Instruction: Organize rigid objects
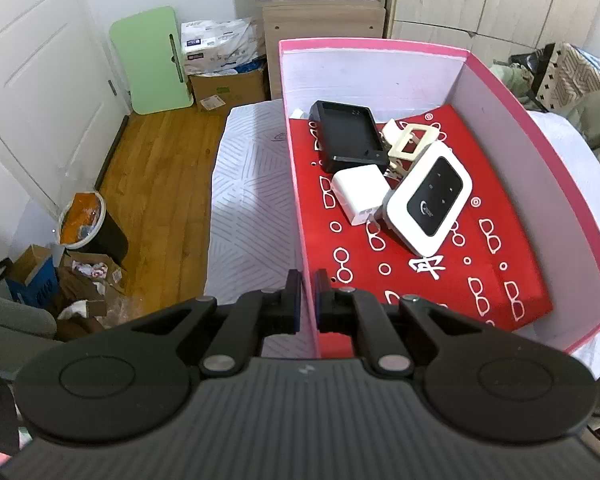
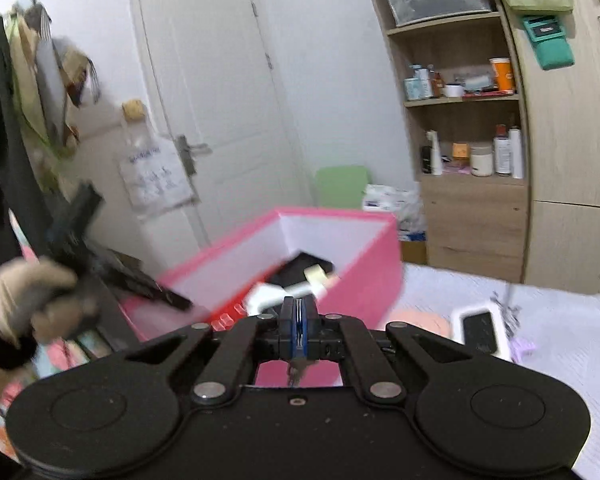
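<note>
- Red sheet [image 1: 420, 248] lining the pink box [image 1: 540, 160]: white printed glasses and ring signs, and one white Chinese-style character I cannot read.
- White pocket router [image 1: 428, 196]: small round logo, lettering too small.
- Elsewhere, labels too blurred to read.

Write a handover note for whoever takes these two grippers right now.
Left gripper: shut on the near wall of the pink box.
Right gripper: shut, seemingly pinching a small item, too blurred to name.
Done, in the box: black case, white charger, white router, beige clip.
To do: a white-framed device and purple piece lie on the bed beside the box.
</note>
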Tool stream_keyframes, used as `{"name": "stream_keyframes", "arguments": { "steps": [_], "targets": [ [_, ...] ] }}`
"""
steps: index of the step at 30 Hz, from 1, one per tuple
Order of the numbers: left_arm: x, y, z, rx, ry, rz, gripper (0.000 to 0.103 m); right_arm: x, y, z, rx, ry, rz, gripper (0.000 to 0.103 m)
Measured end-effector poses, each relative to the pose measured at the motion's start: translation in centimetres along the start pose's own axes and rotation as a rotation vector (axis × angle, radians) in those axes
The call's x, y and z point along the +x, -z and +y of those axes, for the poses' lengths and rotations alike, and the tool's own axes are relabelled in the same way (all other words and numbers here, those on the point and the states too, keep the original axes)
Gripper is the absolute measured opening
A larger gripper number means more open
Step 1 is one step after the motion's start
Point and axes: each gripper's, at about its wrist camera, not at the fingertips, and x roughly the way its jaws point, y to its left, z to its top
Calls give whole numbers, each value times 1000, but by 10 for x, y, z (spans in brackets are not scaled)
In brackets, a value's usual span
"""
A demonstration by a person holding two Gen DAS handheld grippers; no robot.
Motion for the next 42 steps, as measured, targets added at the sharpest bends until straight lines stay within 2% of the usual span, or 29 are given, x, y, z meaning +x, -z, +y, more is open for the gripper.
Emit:
{"name": "stream_keyframes", "arguments": {
  "steps": [5, 10, 14, 23, 28, 33, 37, 42],
  "targets": [
    [1, -2, -6, 36, -20, 2, 5, 9, -28, 11, 7, -66, -15, 5],
    [0, 1, -1, 24, 3, -12, 6, 27, -49, 23, 39, -146, -21, 5],
    [-1, 3, 0, 25, 17, -22, 7, 62, -65, 35, 30, -170, 33, 5],
    [-1, 5, 5, 33, 54, -38, 9, 166, -74, 35, 6, -77, 234, 5],
    [-1, 7, 7, 40, 73, -50, 10, 209, -77, 32, 19, -8, 327, 5],
    [-1, 8, 9, 34, 87, -63, 10, 233, -79, 36, 7, 32, 394, 5],
    [-2, 10, 10, 32, 93, -70, 11, 242, -82, 44, -13, 23, 420, 6],
    [-2, 11, 12, 22, 104, -72, 11, 244, -84, 50, -39, 24, 407, 9]
  ]
}}
